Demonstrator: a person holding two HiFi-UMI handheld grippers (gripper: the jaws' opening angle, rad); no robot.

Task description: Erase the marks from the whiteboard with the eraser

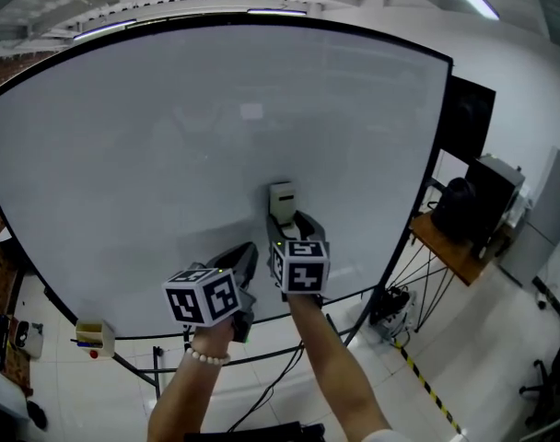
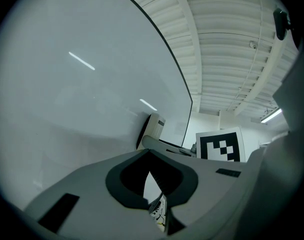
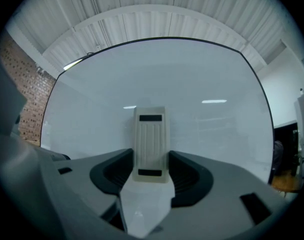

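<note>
- Presently my right claw (image 1: 287, 225) is clenched on the eraser (image 3: 151, 144), its pads gripping the two long sides at the near end.
- The eraser's long axis runs straight out along my jaws and points up the whiteboard (image 1: 169, 155). The ribbed back faces me, and the felt side looks laid against the board low and right of centre.
- My left claw (image 1: 243, 263) hangs just beside and below the right one, close to the board. Its jaws are drawn together with nothing between them, so the right hand does the wiping.
- I can pick out no marks in any view, only reflected ceiling lights, so I judge there is little or nothing left to wipe.
- The board lies bare above and to both sides of the eraser. Only my left claw, close at its lower left, could crowd a stroke that way.
- A small tray (image 1: 94, 337) hangs at the board's lower left edge, and a side table (image 1: 450, 247) stands off to the right. Both are well apart from the eraser.
</note>
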